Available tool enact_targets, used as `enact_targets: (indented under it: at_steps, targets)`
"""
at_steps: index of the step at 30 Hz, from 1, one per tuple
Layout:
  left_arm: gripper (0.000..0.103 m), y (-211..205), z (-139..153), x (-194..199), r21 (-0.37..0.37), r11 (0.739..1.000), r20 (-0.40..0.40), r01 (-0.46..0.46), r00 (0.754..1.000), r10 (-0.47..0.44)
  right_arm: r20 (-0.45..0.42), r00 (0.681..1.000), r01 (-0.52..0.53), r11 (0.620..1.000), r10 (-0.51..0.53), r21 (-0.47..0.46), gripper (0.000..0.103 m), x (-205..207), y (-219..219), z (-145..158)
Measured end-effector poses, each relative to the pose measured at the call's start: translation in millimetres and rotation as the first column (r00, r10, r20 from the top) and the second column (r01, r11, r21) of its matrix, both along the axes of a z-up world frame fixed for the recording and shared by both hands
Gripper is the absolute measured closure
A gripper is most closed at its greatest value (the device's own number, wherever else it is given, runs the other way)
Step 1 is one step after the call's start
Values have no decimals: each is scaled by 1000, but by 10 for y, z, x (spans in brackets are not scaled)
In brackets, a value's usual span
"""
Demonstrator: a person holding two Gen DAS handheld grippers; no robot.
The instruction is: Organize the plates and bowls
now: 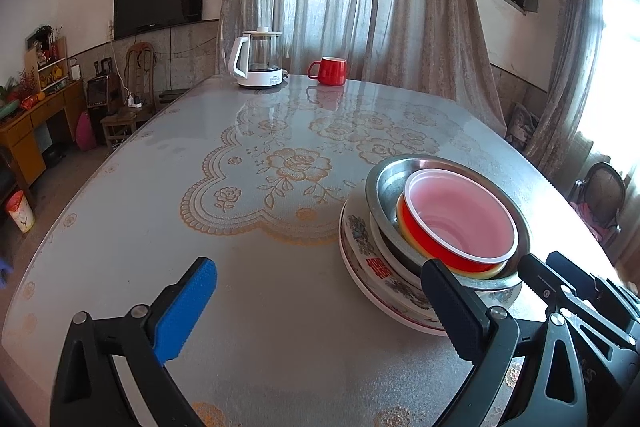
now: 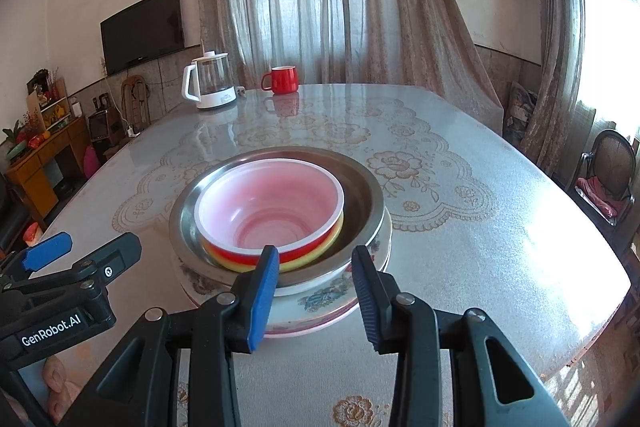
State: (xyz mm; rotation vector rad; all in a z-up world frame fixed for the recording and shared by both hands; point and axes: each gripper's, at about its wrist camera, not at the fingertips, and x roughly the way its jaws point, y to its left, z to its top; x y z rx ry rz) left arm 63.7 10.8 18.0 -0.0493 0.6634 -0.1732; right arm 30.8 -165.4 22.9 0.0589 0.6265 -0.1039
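From the left wrist camera, the table (image 1: 280, 307) fills most of the frame, its far edge curving across the upper middle and its left edge running down toward the lower left. The whole left and centre of the tabletop lies bare. At the far edge stand a glass kettle (image 1: 258, 59) and, just to its right, a red mug (image 1: 330, 70). The left gripper (image 1: 320, 307) sits at the bottom of the frame with its jaws spread wide and nothing between them; its blue pad is at lower left, its black finger at lower right, in front of the near left part of the stack. The stack sits in the right half: a patterned plate (image 1: 362, 247) at the bottom, a steel bowl (image 1: 386, 183) on it, and inside that a red bowl (image 1: 460, 219) nested in a yellow bowl (image 1: 404, 223) of which only the rim shows. The right gripper (image 1: 560, 279) enters at the lower right, close to the steel rim.

From the right wrist camera, the stack is at centre, near the lower half. Open tabletop (image 2: 500, 227) stretches to the right and behind it, as far as the rounded right edge. The right gripper (image 2: 316, 291) has its jaws partly open, straddling the near rims of the stack; neither pad presses on anything. The red bowl (image 2: 272, 203) is empty and lies toward the left side of the steel bowl (image 2: 360, 195), above the patterned plate (image 2: 316, 307). The left gripper (image 2: 80, 251) lies at the left edge.
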Motion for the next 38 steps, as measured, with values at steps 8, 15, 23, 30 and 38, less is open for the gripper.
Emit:
enact_targets:
  at_steps: [8,15,23,30,38]
  targets:
    - [0,0,16,-21,16,999,11,-29,1000,29,-5,1000,0,1000,0,5,65,5,-4,-10]
    - [0,18,3,-13,9,999,7,-46,999,46,-5,1000,-1,1000,1,5,65,-1,-4,-17]
    - [0,37,8,-8,-2,998,12,-60,998,60,-7,1000,3,1000,-3,5,65,-1,-4,-31]
    - [0,70,-17,11,-5,997,9,-76,997,76,-14,1000,1,1000,-1,7,65,-1,-10,-48]
    - [1,98,-39,36,-2,998,6,-70,998,70,2,1000,6,1000,-7,21,65,-8,-77,-10]
